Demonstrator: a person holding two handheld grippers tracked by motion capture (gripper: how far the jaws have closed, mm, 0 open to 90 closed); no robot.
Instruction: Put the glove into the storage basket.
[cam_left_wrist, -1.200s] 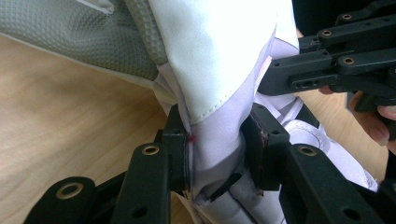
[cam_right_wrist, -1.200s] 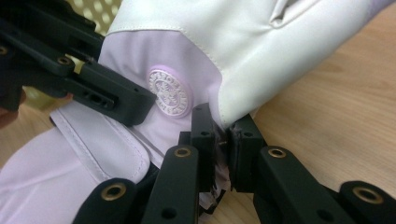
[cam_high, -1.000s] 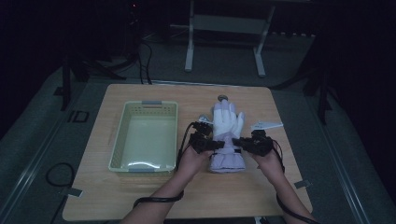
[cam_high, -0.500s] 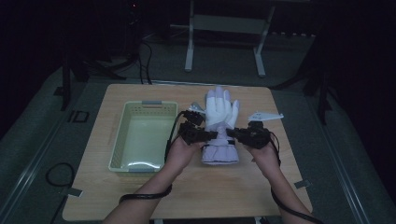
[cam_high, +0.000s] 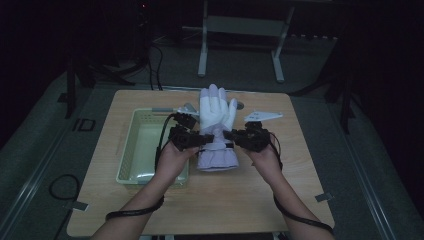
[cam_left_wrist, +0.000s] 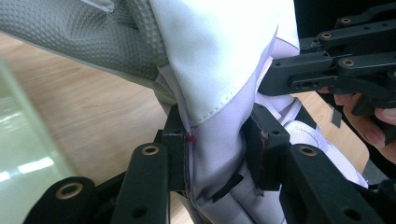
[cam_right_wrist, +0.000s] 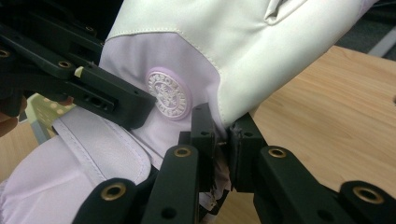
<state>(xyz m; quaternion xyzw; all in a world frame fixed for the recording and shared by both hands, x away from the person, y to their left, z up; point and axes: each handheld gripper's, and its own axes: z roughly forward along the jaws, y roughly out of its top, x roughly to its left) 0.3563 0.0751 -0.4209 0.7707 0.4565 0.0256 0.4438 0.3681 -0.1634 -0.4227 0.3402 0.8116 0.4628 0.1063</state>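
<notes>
A white and lilac ski glove (cam_high: 216, 125) is held up over the middle of the wooden table (cam_high: 300, 200), fingers pointing away from the person, cuff hanging toward them. My left gripper (cam_high: 200, 141) is shut on the glove's left wrist edge; in the left gripper view its jaws pinch the lilac fabric (cam_left_wrist: 219, 149) below the white seam. My right gripper (cam_high: 231, 138) is shut on the glove's right wrist edge; in the right gripper view the jaws clamp a thin fold beside a round embroidered badge (cam_right_wrist: 169, 93). The other gripper (cam_right_wrist: 84, 79) shows close across the glove.
A pale green plastic bin (cam_high: 131, 150) stands on the table's left half, just beside the left hand. A white triangular piece (cam_high: 262, 116) lies at the back right. A grey textured glove palm (cam_left_wrist: 79, 42) hangs above the wood. Metal stand legs (cam_high: 202, 50) rise behind the table.
Both grippers have carried the glove away from the person and upward, toward the table's back; the glove now stands more upright. The grips have not changed.
</notes>
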